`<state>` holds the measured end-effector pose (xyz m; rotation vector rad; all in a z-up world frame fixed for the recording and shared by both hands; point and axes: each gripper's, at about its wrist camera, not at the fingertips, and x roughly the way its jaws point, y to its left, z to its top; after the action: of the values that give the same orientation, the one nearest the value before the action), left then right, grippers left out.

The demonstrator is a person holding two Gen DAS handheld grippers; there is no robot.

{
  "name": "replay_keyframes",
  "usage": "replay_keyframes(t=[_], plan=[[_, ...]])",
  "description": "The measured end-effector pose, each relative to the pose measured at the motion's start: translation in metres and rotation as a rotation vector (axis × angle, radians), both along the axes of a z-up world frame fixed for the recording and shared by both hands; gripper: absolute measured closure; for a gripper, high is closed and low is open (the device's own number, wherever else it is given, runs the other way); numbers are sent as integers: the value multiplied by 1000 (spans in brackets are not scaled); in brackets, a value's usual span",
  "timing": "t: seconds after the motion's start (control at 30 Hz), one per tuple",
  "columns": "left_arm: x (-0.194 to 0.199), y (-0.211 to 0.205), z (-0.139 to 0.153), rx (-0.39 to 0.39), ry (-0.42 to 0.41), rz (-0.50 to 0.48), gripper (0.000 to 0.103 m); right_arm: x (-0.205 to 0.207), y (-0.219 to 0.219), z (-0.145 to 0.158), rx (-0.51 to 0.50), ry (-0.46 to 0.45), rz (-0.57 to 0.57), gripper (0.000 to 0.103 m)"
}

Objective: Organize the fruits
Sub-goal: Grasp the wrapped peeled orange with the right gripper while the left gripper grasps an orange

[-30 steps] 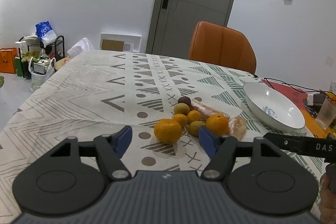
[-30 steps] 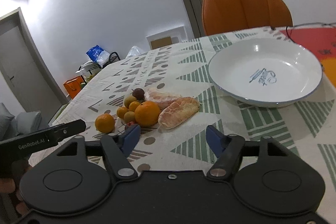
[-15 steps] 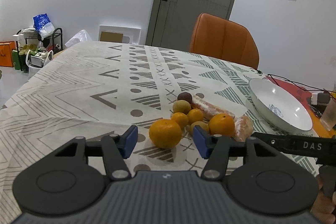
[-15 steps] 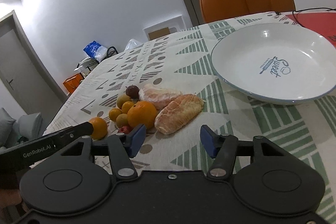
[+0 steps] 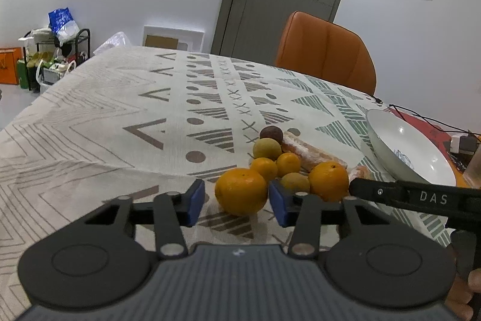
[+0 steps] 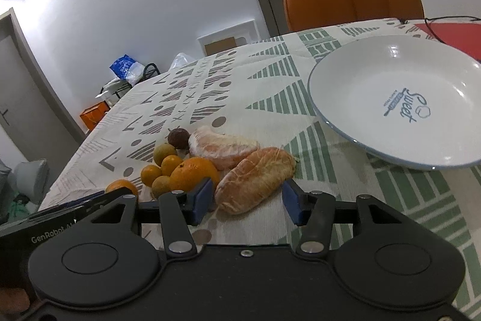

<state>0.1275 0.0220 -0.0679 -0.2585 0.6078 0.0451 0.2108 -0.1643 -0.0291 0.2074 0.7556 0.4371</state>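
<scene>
Now the left tool (image 5: 236,202) is closing, unclenched, around a round orange tangerine (image 5: 241,191); the right tool (image 6: 248,202) likewise around a peeled pomelo segment (image 6: 255,179). Next, probably, both lift toward the white ceramic plate (image 6: 360,62) beside the fruit pile.

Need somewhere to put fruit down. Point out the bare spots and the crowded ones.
Free: the inside of the white plate, which holds nothing, and the wide stretch of patterned tablecloth left of the fruit pile, toward the table's far edge. Crowded: the fruit pile, where the big orange, the small citrus and the peeled pomelo segment lie bunched, with both hand-held grippers closing in.
</scene>
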Motion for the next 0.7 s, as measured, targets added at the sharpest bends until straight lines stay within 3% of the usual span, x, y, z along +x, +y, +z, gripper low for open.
replay_keyframes(t=[0.1, 0.4, 0.7], plan=[[1, -1, -2, -3, -2, -5, 65, 3, 4, 0, -22, -10, -8, 51], [-2, 1, -2, -13, -8, -9, 66, 9, 17, -1, -84, -35, -13, 51], [-9, -4, 5, -8, -21, -19, 66, 1, 5, -2, -68, -38, 11, 70]])
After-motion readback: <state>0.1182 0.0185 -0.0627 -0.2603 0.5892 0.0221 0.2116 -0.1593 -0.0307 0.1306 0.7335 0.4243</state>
